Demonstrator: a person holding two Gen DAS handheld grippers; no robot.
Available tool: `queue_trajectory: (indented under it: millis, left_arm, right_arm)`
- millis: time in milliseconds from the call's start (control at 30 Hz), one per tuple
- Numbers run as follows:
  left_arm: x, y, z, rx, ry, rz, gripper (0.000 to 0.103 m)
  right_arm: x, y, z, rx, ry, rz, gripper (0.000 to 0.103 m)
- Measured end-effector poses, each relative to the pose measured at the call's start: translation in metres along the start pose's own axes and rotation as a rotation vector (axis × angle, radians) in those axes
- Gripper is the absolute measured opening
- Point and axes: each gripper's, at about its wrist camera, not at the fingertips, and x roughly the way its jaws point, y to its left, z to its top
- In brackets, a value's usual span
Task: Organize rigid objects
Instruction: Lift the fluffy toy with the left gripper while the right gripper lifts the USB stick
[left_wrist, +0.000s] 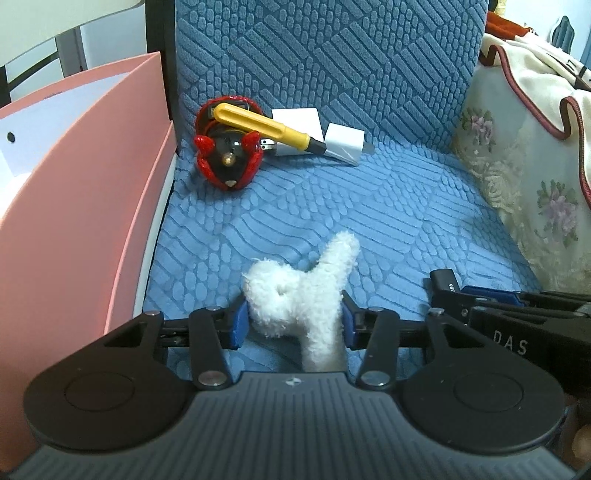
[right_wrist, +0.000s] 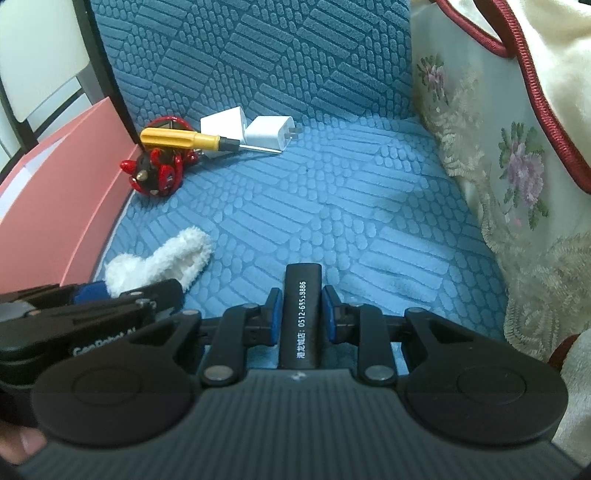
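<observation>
Sorting looks midway: far left on the cushion (left_wrist: 332, 221) lie toy (left_wrist: 227, 147), screwdriver (left_wrist: 266, 127) and chargers (left_wrist: 343, 138), right tool (right_wrist: 301, 314) clamps a black bar (right_wrist: 300, 314), left tool (left_wrist: 295, 319) grips white plush (left_wrist: 295, 291)

Two white chargers (right_wrist: 225, 122), one screwdriver (right_wrist: 184, 139), one red toy (right_wrist: 155, 177), one plush (left_wrist: 299, 291), one black bar (right_wrist: 301, 317)
</observation>
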Motion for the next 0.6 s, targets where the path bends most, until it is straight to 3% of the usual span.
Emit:
queue_trajectory:
  millis: [600]
  left_arm:
    - [-0.018, 0.008, -0.008, -0.056, -0.016, -0.034, 0.053]
  right_arm:
    - [-0.014, 0.009, -0.005, -0.036, -0.05, 0.003, 0.026]
